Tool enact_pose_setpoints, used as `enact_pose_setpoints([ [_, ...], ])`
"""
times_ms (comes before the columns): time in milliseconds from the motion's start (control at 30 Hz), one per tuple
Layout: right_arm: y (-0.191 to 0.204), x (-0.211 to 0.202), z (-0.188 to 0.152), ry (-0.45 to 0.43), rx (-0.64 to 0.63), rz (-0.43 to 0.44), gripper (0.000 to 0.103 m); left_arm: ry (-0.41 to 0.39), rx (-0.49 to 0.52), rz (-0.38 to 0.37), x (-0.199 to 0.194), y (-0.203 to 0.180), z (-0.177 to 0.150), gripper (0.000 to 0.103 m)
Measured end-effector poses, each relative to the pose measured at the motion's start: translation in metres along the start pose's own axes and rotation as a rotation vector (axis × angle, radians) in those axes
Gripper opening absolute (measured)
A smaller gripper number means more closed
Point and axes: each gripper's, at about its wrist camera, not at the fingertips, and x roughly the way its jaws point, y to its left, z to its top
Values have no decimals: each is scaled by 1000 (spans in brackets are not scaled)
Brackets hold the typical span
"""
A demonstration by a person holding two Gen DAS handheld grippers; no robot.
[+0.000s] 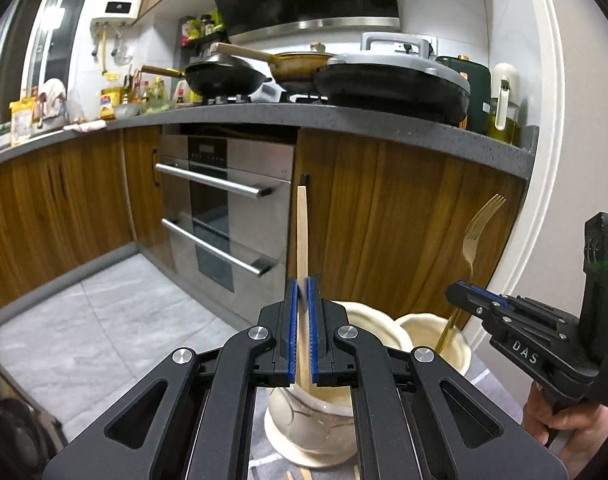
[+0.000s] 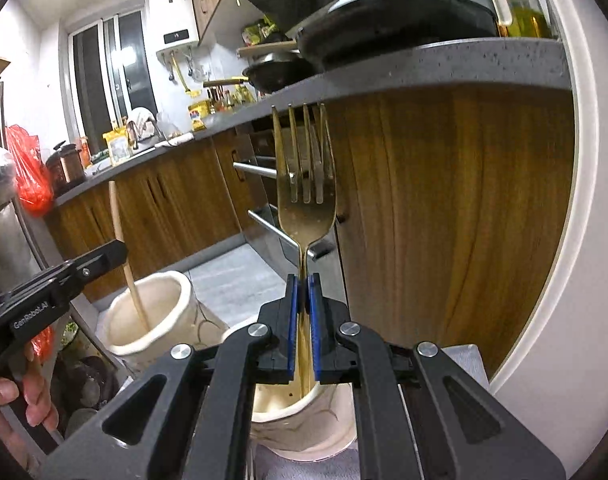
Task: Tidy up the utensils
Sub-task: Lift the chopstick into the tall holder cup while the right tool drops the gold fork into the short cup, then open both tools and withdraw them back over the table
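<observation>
Kitchen cabinets behind, two tongs clamp one chopstick, one fork, above two cups.

The chopstick is pale, bare wood; the fork is a brassy gold. Both holder pots, the left one and the right one, are cream with thin brown crack-like lines. The left gripper and right gripper are matte black with bright blue pads (silver rivets too). Behind them, the cabinets show streaky orange-brown grain under a speckled grey countertop, and the floor is marbled light grey.
</observation>
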Motion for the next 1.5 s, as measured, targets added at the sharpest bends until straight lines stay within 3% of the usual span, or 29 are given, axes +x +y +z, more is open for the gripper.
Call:
enact_pose_setpoints([
  [567, -12, 0, -8, 30, 22, -36, 8, 51, -23, 24, 4, 10, -11, 6],
  [667, -14, -3, -7, 24, 34, -25, 19, 53, -27, 25, -1, 11, -13, 8],
  [700, -14, -7, -8, 16, 39, -20, 25, 52, -27, 25, -3, 11, -14, 10],
  [867, -22, -27, -16, -2, 62, -22, 35, 46, -23, 35, -17, 13, -20, 39],
  [933, -26, -37, -20, -3, 75, -18, 50, 43, -21, 38, -23, 14, -22, 50],
  [1000, -28, -47, -26, 1, 73, -22, 52, 39, -22, 35, -33, 15, -26, 58],
  [1100, -28, -61, -35, 15, 61, -17, 69, 42, -18, 42, -46, 16, -34, 71],
  [1167, -26, -67, -42, 31, 41, -10, 74, 46, -4, 48, -54, 15, -40, 80],
  [1400, -12, -80, -65, 107, -22, -11, 97, 101, 22, 84, -73, 14, -68, 94],
  [1500, -7, -80, -79, 154, -48, -24, 97, 157, 16, 98, -74, 18, -84, 95],
])
